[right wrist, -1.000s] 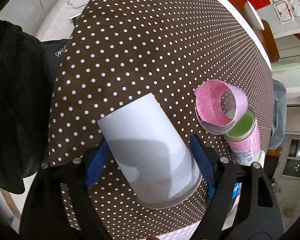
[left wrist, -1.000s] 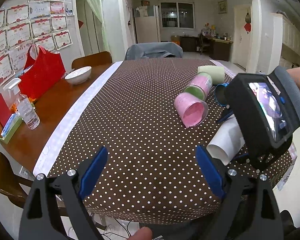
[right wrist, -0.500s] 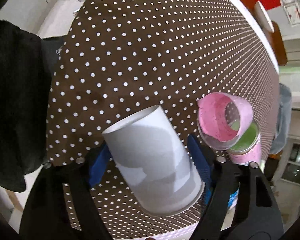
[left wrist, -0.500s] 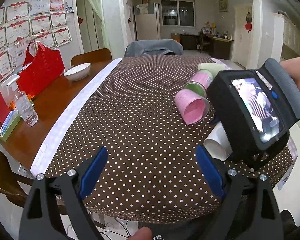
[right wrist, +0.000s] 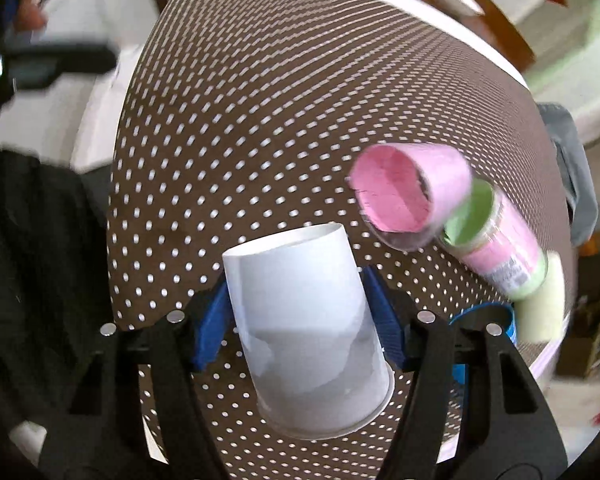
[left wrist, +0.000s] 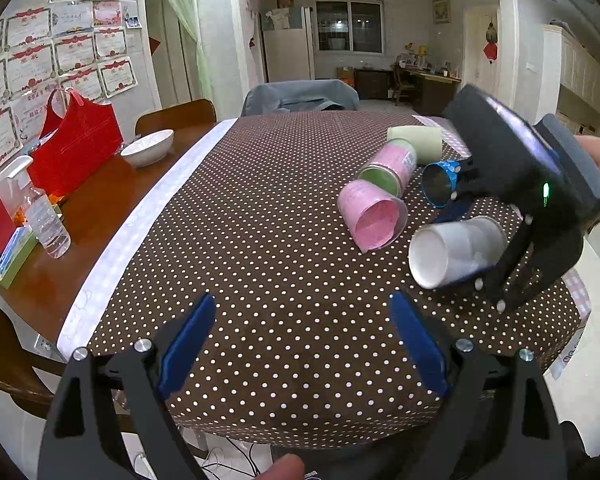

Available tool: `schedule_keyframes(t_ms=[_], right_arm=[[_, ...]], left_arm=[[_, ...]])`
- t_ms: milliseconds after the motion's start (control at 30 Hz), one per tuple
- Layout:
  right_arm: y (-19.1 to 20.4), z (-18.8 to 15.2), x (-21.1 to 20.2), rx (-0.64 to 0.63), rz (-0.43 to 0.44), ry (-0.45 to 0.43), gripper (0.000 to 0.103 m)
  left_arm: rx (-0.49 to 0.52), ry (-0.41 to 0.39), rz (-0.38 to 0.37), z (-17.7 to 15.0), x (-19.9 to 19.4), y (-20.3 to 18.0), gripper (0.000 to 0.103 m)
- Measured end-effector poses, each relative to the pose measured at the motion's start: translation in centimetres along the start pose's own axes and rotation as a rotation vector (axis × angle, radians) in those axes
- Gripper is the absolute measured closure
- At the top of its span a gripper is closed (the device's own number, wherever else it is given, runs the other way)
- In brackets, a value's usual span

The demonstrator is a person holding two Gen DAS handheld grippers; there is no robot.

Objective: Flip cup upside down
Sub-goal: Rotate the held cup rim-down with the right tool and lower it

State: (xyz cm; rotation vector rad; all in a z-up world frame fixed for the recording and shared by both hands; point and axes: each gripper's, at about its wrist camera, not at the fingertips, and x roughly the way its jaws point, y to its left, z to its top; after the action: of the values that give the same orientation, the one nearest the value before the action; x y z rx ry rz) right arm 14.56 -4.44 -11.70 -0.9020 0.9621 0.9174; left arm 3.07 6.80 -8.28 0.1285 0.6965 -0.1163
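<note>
My right gripper [right wrist: 300, 320] is shut on a white paper cup [right wrist: 308, 320] and holds it above the dotted tablecloth [right wrist: 280, 100]. The cup lies tilted, its base pointing away from the camera and its rim toward it. In the left wrist view the white cup [left wrist: 456, 250] hangs sideways in the right gripper [left wrist: 496, 268] over the table's right side, base toward the left. My left gripper [left wrist: 300, 344] is open and empty over the near table edge.
A pink cup [left wrist: 370, 216], a pink-and-green cup [left wrist: 388, 168], a pale green cup [left wrist: 416, 142] and a blue cup [left wrist: 440, 184] lie on their sides at the right. A bowl [left wrist: 146, 148], a red bag [left wrist: 76, 148] and a spray bottle [left wrist: 40, 216] stand at the left.
The right gripper has lifted and turned with the white cup, swinging its base toward the left. The left gripper has stayed put.
</note>
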Motion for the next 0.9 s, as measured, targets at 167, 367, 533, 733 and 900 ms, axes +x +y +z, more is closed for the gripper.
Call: schedule_keyframes(t_ms=[167,367,533,733,900], right_arm=[[-2.6,-2.0,-1.2,0.218,0.08,-0.158,0.041],[-3.1,-4.4,-2.1,0.398,0.145,-0.265,0.041],[-3.6,-5.6,-3.3,0.532,0.168,-0.362,0.041],[-4.1,-7.3,-4.5,0.713,0.147,-0.493,0.041],[-3.6,-8.3,-5.5,0.83,0.115,-0.614,0.041]], left_arm=[[0.008,-0.006,-0.004,0.2,-0.1,-0.5,0.015],[0.015,-0.017,-0.01,0.8,-0.3,-1.0,0.015],[0.021,-0.032,-0.014,1.5,-0.6,-1.3,0.015],[0.023,-0.045,-0.018,2.0,-0.8,-1.7,0.015],[0.015,-0.057,-0.025,2.5,-0.9,-1.9,0.015]])
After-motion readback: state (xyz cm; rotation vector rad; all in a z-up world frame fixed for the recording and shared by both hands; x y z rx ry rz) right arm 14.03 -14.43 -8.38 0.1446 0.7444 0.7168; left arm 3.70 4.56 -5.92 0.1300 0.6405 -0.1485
